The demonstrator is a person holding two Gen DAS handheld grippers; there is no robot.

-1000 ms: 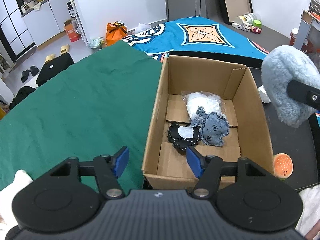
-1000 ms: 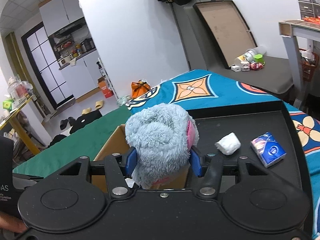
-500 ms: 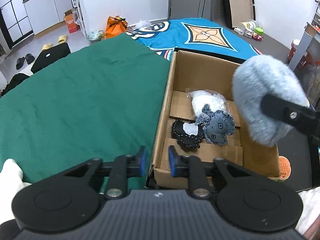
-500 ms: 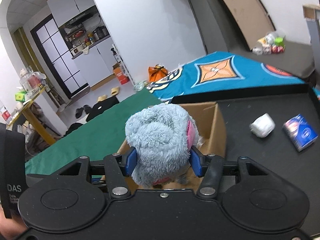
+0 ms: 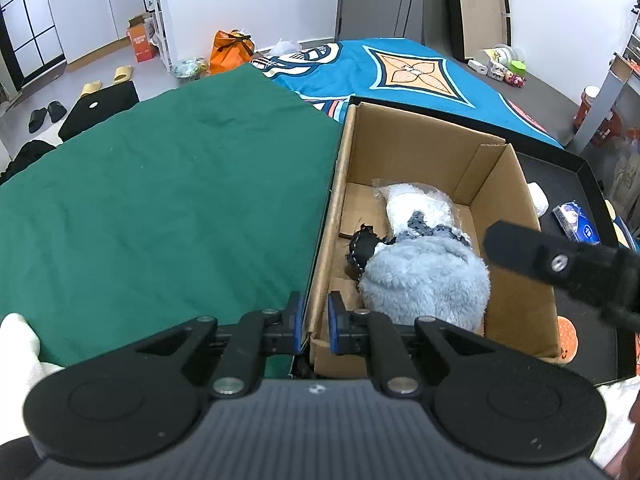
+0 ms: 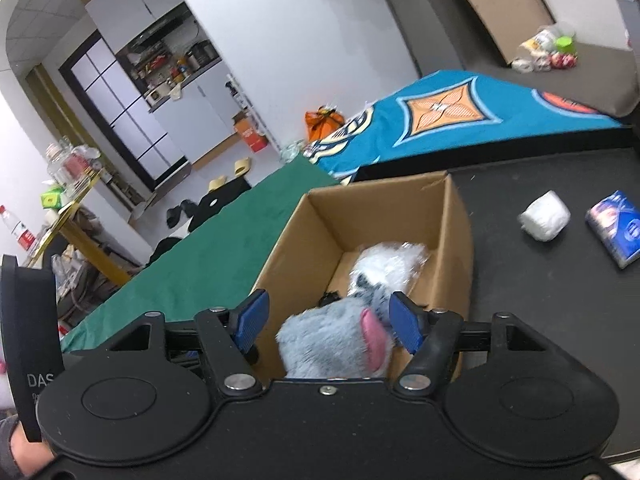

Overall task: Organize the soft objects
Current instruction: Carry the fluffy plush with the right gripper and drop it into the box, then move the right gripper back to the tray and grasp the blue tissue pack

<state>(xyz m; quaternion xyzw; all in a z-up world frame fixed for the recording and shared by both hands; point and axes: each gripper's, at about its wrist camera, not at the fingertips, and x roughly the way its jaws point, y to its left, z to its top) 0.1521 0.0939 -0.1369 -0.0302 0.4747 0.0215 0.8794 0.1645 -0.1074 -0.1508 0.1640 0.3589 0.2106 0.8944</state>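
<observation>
An open cardboard box stands on a black tray. A fluffy grey-blue plush with a pink patch lies inside at the near end, on top of a denim piece, a black-edged piece and a bagged white plush. My left gripper is shut on the box's near left wall. My right gripper hovers over the box with its jaws opening. The plush sits between them, but the pads no longer press on it.
A green cloth covers the surface left of the box. On the black tray to the right lie a white roll, a blue tissue pack and an orange burger toy.
My left gripper closed onto the box wall. My right gripper carried the grey-blue plush over the box, spread its jaws, and the plush dropped inside.
</observation>
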